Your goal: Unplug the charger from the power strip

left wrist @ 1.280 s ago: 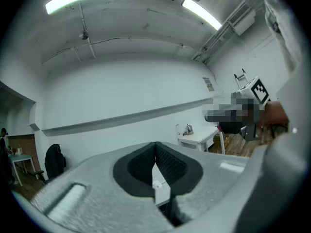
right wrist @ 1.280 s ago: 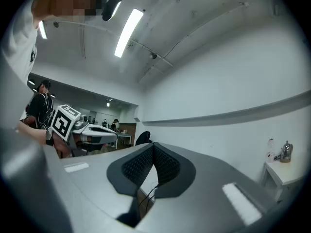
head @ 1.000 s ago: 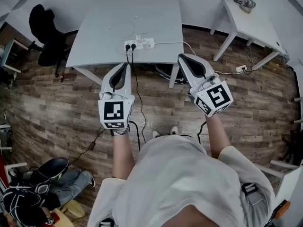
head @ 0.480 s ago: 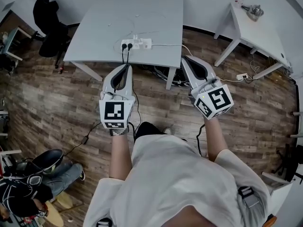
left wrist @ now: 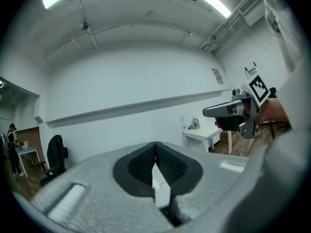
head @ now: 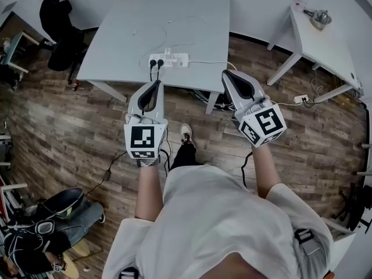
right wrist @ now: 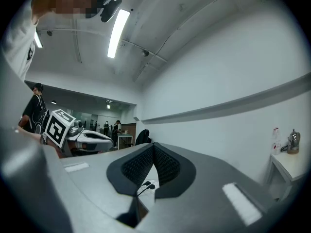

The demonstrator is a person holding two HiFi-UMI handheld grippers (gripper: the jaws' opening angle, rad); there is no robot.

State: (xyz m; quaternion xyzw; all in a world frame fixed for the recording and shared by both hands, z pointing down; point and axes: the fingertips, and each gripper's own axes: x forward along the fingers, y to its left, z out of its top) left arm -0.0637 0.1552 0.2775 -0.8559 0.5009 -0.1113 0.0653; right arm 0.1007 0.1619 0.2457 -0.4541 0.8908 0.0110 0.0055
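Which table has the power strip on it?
The large grey table ahead; the power strip lies near its front edge. The small white table at right has none.

bare table (head: 116, 45) around power strip (head: 170, 59), black cables (head: 154, 71) draping over near edge

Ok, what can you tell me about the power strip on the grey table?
The power strip is a white plastic bar lying flat near the front edge of the grey table. Two black plugs sit in its left end, their cables running toward the table's edge. A small white block, likely the charger, stands near its middle. A white cord leaves its right end.
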